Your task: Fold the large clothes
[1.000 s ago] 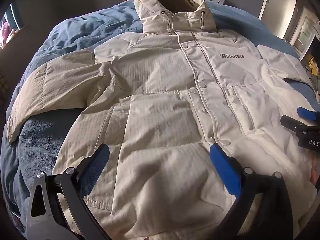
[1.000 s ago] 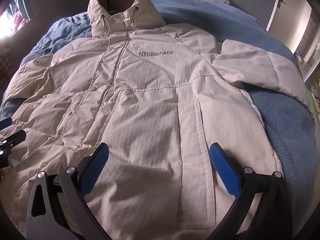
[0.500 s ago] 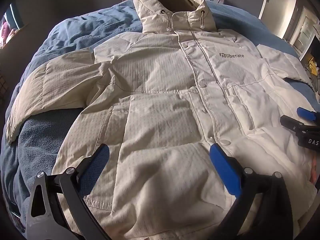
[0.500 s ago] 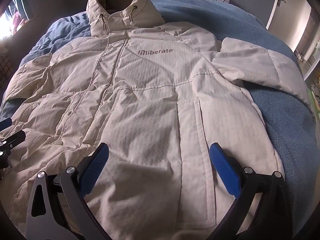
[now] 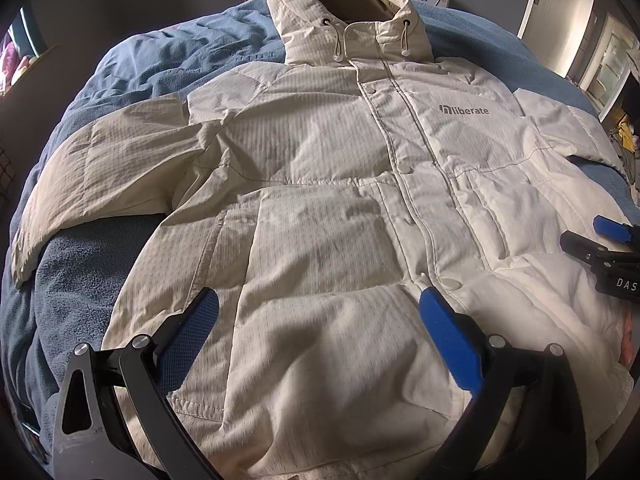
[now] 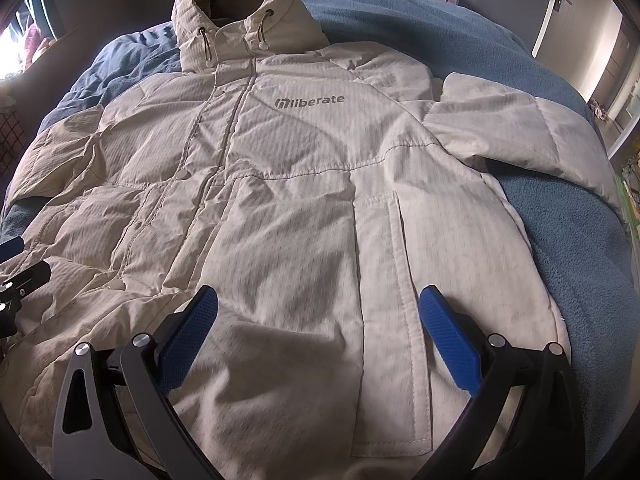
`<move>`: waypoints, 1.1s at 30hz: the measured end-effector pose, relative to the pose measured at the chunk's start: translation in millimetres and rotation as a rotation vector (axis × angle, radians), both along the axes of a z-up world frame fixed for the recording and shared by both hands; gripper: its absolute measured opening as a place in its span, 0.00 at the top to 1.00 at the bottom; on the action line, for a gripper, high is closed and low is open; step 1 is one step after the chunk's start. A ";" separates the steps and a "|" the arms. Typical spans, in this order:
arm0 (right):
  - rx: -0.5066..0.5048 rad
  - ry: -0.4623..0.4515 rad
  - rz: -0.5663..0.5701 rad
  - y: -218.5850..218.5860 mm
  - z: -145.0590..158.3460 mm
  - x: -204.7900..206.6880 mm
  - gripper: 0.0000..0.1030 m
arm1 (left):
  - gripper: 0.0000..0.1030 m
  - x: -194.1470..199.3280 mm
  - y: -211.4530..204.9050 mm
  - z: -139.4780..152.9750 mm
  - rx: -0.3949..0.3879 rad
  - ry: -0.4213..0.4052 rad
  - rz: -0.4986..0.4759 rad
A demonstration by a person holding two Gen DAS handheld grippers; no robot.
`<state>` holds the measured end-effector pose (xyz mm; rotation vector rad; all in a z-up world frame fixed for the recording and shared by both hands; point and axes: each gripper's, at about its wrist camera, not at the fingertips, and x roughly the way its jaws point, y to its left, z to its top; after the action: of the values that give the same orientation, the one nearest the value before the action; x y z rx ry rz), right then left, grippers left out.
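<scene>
Jacket (image 5: 320, 208) lies flat, front up, on a bed covered by a blue blanket (image 5: 132, 64). Its long axis runs from the near edge of the bed to the far edge, with the hood (image 5: 344, 12) pointing away and the hem nearest the grippers. The sleeves spread toward the left and right edges of the bed. It is a cream, puffy, quilted coat with a fine grid texture, closed down the front by a snap placket, two drawcords hanging at the collar, and a grey "liberate" logo (image 6: 310, 101) on the chest. A long pocket flap (image 6: 394, 264) runs down one front panel.

Over the hem, the left gripper (image 5: 320, 340) hangs with its blue pads wide apart, holding nothing. The right gripper (image 6: 320, 340) is likewise spread wide and empty above the pocket side.
</scene>
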<state>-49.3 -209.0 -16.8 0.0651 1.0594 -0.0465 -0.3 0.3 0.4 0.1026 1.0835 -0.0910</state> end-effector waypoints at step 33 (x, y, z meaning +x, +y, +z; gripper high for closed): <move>0.002 0.007 0.001 -1.2 -1.9 1.2 0.06 | 0.06 -2.0 -2.2 -4.3 -0.004 0.004 -0.001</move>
<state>-48.1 -210.2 -18.7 0.0665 1.0666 -0.0450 -2.2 -2.0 -3.9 0.0993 1.0875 -0.0939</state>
